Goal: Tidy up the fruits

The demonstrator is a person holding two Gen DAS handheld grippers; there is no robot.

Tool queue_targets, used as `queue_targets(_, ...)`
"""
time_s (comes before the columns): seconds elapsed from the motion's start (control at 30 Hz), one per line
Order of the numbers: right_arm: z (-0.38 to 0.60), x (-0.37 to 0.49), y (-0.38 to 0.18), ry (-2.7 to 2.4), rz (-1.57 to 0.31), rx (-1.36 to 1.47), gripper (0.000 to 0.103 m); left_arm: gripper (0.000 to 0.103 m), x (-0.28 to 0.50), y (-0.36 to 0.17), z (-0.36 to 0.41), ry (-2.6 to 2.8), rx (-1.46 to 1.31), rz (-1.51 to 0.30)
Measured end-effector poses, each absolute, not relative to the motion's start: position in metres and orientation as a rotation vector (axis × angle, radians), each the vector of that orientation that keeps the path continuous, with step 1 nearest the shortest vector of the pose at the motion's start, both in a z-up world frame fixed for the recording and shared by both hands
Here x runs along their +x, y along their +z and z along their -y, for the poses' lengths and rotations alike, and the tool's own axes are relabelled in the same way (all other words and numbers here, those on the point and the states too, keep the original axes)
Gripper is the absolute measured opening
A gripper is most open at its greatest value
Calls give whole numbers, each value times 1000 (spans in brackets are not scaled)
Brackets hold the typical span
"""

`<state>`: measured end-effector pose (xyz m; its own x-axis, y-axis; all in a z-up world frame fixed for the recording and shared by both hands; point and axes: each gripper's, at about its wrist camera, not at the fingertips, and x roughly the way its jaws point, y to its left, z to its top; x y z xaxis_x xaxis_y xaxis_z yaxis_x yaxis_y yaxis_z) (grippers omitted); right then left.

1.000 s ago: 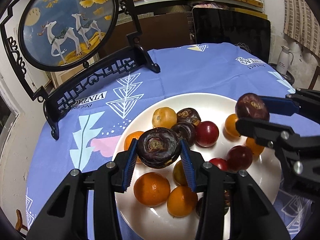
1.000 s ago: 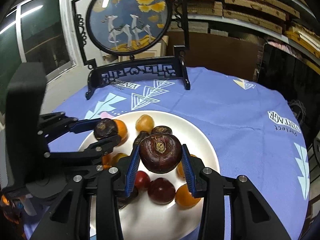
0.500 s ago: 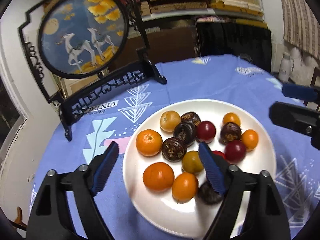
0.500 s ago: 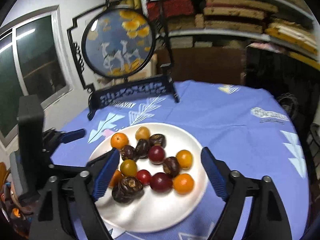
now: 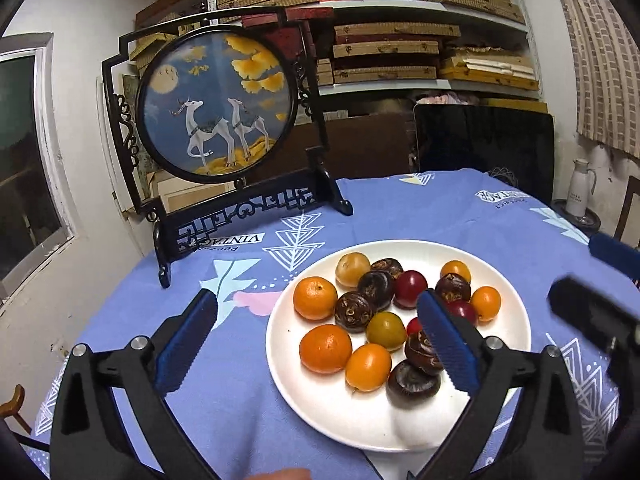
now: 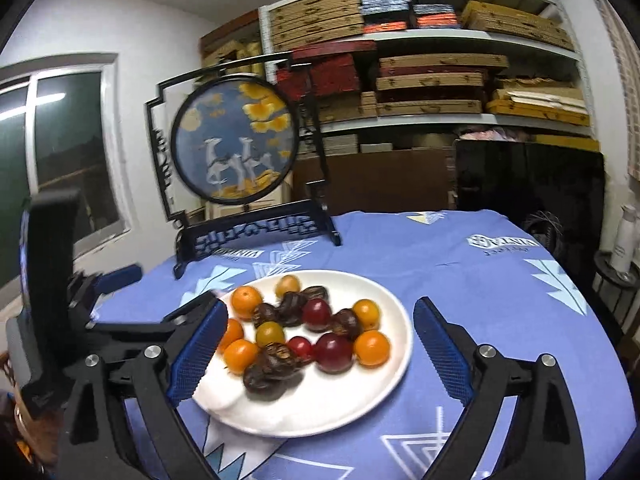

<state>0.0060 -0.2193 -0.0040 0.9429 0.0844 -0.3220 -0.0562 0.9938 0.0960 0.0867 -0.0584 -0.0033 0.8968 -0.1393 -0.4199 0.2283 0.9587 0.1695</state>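
Left wrist view shows the left gripper (image 5: 316, 346) with its jaws spread wide and nothing between them; a second ago they were clamped on a dark brown fruit. The right gripper (image 6: 318, 350) is likewise wide open and empty, where it too held a dark fruit a second ago. Both fruits now lie with the rest on the white plate (image 5: 520, 344), which sits on the blue tablecloth (image 5: 400, 208) in front of the round deer screen (image 5: 216, 108). Oranges (image 5: 325, 348), red fruits (image 5: 410, 284) and dark brown fruits (image 5: 412, 383) fill the plate's far half, touching in a loose cluster. Since half a second ago both grippers have drawn further back and up from the plate. With all visible fruit on the plate and both grippers free, the gathering looks finished or close to it.
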Motion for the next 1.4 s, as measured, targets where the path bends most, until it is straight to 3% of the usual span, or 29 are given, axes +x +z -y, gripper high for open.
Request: queue_targets(1.4, 204, -1, -13, 106, -336, -3, 96, 98, 98, -18, 44, -173, 141, -521)
